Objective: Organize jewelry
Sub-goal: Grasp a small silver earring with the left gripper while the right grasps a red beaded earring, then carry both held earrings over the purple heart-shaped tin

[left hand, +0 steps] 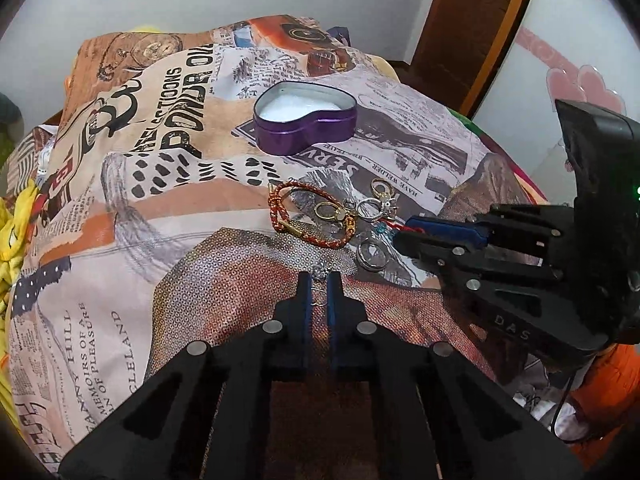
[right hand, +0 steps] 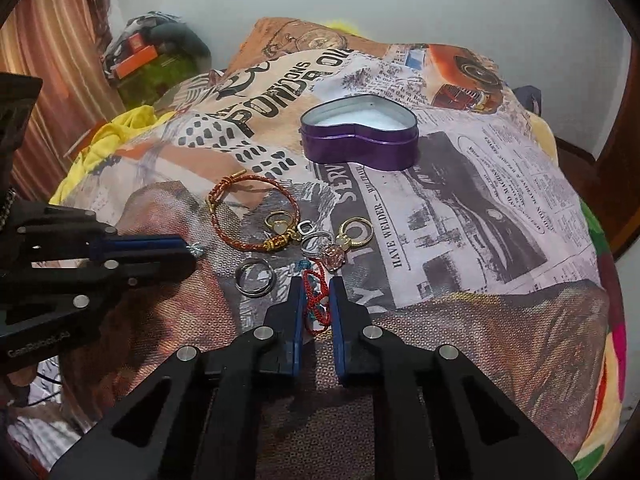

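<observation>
A purple heart-shaped tin (left hand: pixel 305 118) (right hand: pixel 360 139) stands open on the printed bedcover, white inside. In front of it lies a heap of jewelry: a red-and-gold braided bracelet (left hand: pixel 316 216) (right hand: pixel 256 216), gold rings (right hand: pixel 357 233), silver rings (left hand: pixel 371 255) (right hand: pixel 255 276). My left gripper (left hand: pixel 319 282) (right hand: pixel 192 250) is shut on a small silver earring (left hand: pixel 319 274) (right hand: pixel 197 249). My right gripper (right hand: pixel 316 286) (left hand: pixel 404 230) is closed around a red cord bracelet (right hand: pixel 316 300) with a small gap between the pads, low over the cover.
The bed is covered by a newspaper-print cloth (left hand: pixel 160 208). Yellow fabric (right hand: pixel 108 136) lies at the left edge, a pile of clutter (right hand: pixel 152 60) sits by the wall, and a wooden door frame (left hand: pixel 468 28) stands at the right.
</observation>
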Demonstrator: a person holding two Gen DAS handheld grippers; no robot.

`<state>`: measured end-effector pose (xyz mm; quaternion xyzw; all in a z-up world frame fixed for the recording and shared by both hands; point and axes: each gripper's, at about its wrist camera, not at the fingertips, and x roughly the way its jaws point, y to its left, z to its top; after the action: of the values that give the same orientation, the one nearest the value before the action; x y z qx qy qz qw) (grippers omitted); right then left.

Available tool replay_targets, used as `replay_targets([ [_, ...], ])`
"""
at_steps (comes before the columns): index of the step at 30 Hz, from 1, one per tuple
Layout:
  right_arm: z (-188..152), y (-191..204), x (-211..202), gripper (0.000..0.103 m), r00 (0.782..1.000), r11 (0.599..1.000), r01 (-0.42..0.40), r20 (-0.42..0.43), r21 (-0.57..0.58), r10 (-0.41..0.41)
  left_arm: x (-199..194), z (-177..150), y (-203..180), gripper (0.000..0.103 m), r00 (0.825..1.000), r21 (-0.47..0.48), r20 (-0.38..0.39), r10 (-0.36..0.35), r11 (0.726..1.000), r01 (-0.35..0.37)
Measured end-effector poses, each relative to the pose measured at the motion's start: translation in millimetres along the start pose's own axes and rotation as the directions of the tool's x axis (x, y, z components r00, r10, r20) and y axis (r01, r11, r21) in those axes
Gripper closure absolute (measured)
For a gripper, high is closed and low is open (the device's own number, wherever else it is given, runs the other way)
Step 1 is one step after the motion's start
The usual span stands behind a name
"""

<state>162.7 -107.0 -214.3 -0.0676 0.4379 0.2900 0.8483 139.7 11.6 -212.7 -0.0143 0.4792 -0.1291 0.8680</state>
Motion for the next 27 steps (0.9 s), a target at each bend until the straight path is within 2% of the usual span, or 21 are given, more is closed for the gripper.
replay_targets([
  [3, 1.0, -3.1, -2.0, 0.095, 1.0, 0.999, -0.024, -0.002, 0.033, 0.024, -2.1, -0.5, -2.1, 0.099, 1.0, 0.006, 0.009, 0.012, 1.0, -0.012],
  [4, 1.4, -3.3, -3.7, 0.095, 1.0, 0.999, -0.025, 0.001, 0.039, 0.024, -4.1, -0.8, -3.7, 0.103, 1.0, 0.015, 0.018, 0.025, 1.0, -0.025],
  [14, 11.0, 1.7, -30.9, 0.095, 0.997, 0.999, -0.004, 0.072, 0.037, 0.001, -22.9, 7.7, 3.1, 0.103, 0.997, -0.015, 0.078, 0.031, 0.999, -0.03],
  [27, 37.5, -9.4, -56.1, 0.095, 0.981, 0.997, 0.049, 0.184, 0.058, -0.058, -50.8, 42.8, 0.5, 0.103, 0.976, -0.025, 0.217, 0.025, 0.999, -0.02],
])
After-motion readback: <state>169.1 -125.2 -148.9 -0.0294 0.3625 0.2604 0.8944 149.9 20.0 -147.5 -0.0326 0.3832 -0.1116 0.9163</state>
